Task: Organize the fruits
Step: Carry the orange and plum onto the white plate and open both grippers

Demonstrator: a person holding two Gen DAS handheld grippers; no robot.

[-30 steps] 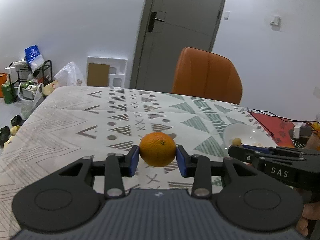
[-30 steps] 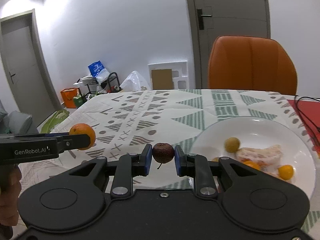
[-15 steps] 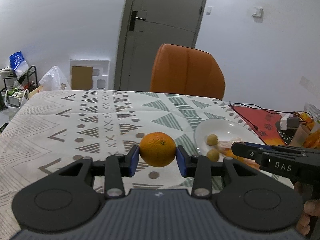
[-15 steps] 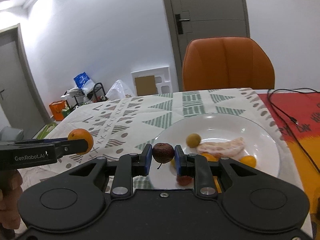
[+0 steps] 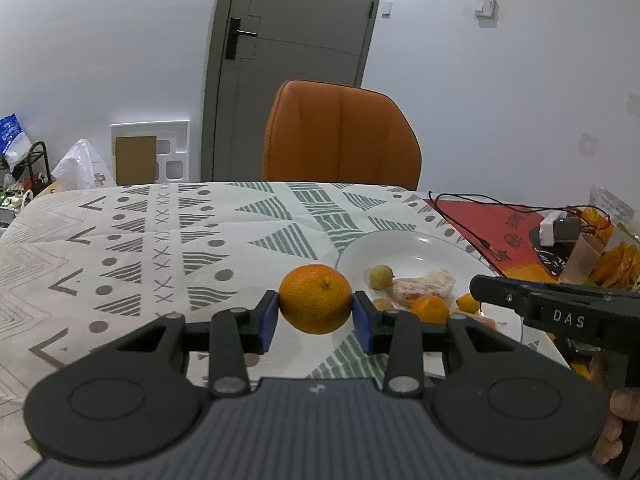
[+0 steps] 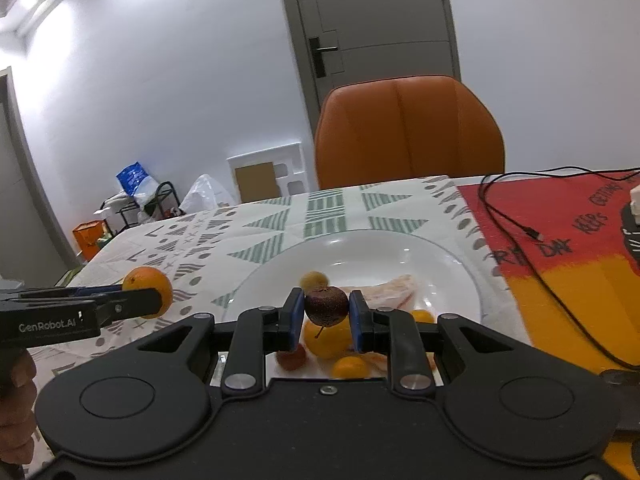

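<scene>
left gripper (image 5: 316,317): we see its blue pads pressed against both sides of an orange (image 5: 315,298), closed only as far as the fruit's width; the orange hangs clear above the patterned tablecloth (image 5: 160,240).
right gripper (image 6: 323,319): we see its pads clamped on a small dark red fruit (image 6: 326,305) with a thin stem hanging below, the gap between them narrow.
white plate (image 6: 440,264): ahead of and under the right jaws; in the left wrist view it lies ahead and to the right of the left jaws.
fruit on the plate: just beyond the right jaws we see a small yellow-green fruit (image 6: 315,279) and a peeled pale segment (image 6: 394,293); below the jaws a yellow fruit (image 6: 326,340), a red one (image 6: 292,358) and small orange ones (image 6: 350,366).
grippers together: from the right wrist view the left gripper with its orange sits to the left of the right jaws, beside the plate's rim, apart from it.
red mat (image 6: 560,232): right of the plate, a black cable (image 6: 516,224) lying over it.
orange chair (image 5: 340,136): beyond the far table edge, straight ahead of both jaws.
</scene>
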